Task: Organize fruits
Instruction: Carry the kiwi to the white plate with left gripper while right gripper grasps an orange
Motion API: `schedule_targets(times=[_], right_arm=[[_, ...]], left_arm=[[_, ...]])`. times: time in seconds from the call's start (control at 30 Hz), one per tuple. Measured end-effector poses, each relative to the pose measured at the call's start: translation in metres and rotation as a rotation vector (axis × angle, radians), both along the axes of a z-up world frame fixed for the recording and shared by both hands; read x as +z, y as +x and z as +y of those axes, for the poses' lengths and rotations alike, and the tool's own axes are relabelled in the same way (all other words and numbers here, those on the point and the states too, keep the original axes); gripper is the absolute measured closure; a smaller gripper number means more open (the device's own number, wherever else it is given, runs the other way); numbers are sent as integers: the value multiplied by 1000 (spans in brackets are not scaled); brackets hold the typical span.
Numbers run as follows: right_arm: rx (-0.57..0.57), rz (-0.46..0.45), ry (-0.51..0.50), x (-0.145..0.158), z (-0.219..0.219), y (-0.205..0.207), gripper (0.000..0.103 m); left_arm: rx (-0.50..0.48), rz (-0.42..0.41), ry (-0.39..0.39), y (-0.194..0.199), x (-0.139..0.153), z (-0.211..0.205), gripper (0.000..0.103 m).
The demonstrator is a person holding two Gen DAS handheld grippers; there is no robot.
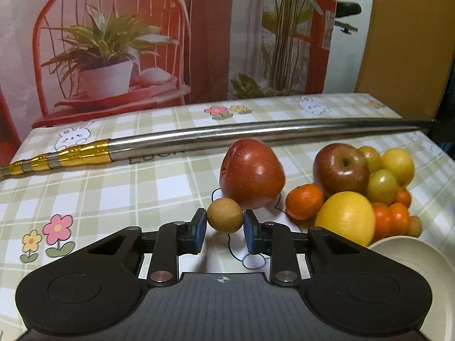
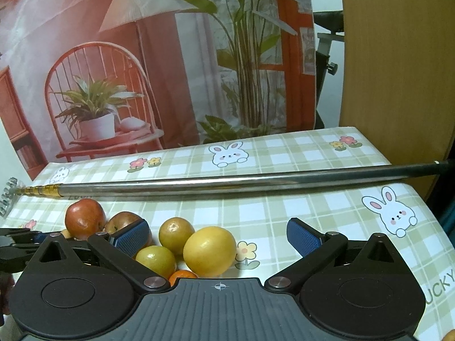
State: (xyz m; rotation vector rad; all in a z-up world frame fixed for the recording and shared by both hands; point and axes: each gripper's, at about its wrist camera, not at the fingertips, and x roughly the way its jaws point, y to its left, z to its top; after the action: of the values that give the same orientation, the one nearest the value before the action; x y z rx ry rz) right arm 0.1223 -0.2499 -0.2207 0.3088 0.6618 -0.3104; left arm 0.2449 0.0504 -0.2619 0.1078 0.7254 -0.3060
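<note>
A small brown round fruit sits low in the centre of the left wrist view, pinched between the blue pads of the left gripper, just in front of a red apple. To the right, the fruit pile of another apple, oranges and yellow-green fruit lies heaped on the checked tablecloth, beside a cream bowl whose visible part holds nothing. In its own view the right gripper stands spread wide above a yellow fruit. Sorting looks barely begun: nearly all the fruit is unplaced.
</note>
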Motion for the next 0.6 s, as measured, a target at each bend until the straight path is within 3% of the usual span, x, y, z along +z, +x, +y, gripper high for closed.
schedule_targets(times=[0.4,0.6], right_arm=[[25,19,-21,-12,-5,8,1],[103,29,-27,-23,-7,32,19]], left_arm=[[7,-64,-96,-50,38,-3,73],[8,-56,-153,-62,42,-7,73]])
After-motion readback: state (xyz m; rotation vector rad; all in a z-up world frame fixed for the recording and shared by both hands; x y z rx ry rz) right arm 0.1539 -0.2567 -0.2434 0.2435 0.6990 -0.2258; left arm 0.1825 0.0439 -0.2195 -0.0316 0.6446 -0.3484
